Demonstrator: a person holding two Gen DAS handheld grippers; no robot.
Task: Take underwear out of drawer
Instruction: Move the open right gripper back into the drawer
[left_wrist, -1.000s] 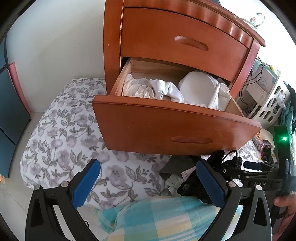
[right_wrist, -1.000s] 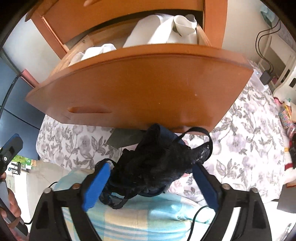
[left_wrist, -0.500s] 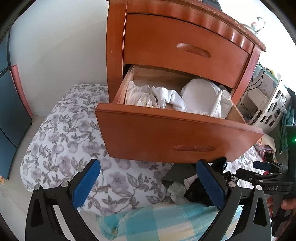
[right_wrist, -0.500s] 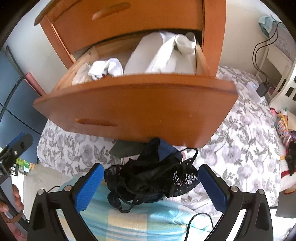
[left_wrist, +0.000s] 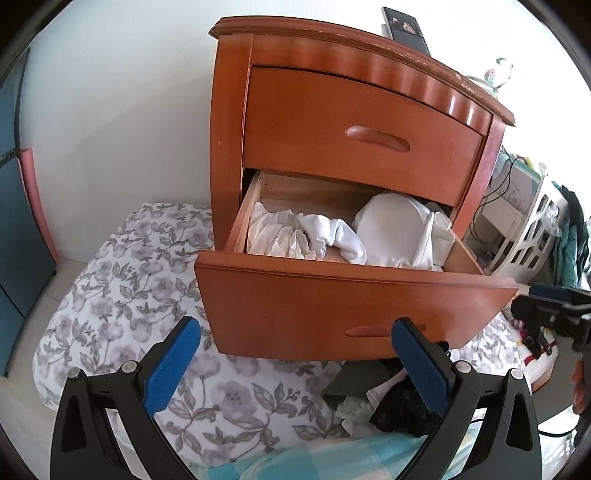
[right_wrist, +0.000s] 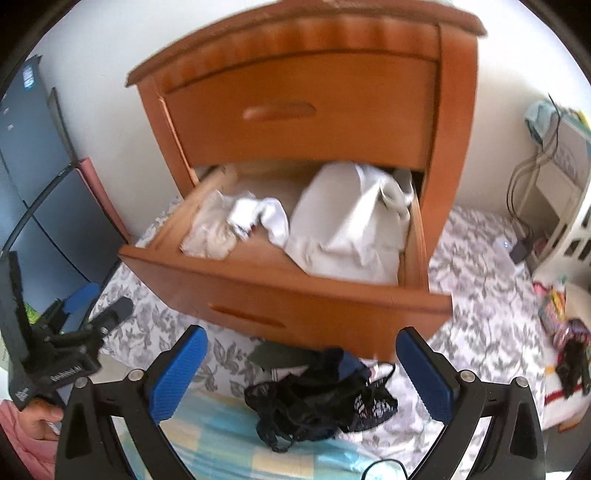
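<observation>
- The left gripper (right_wrist: 74, 314), seen left of the nightstand (right_wrist: 303, 110) in the right wrist view, carried white lettering on its black body, too blurred to read.
- A small round sign on a glass item (left_wrist: 496, 75) on the nightstand's top was too small to read.
- No other text was legible.

Left wrist view: looks forward and slightly down between the blue fingertips of the left gripper (left_wrist: 295, 369) at the wooden nightstand (left_wrist: 354, 122) from its front-left, close to the open lower drawer (left_wrist: 343, 306). Right wrist view: faces the same nightstand (right_wrist: 306, 96) from its front-right, similarly near, between the fingertips of the right gripper (right_wrist: 303, 373). Both views share the drawer (right_wrist: 288, 299), its white garments (right_wrist: 343, 229), the floral bedspread (left_wrist: 122, 280) and the black underwear (right_wrist: 321, 398); each view also catches the other gripper at its edge.
</observation>
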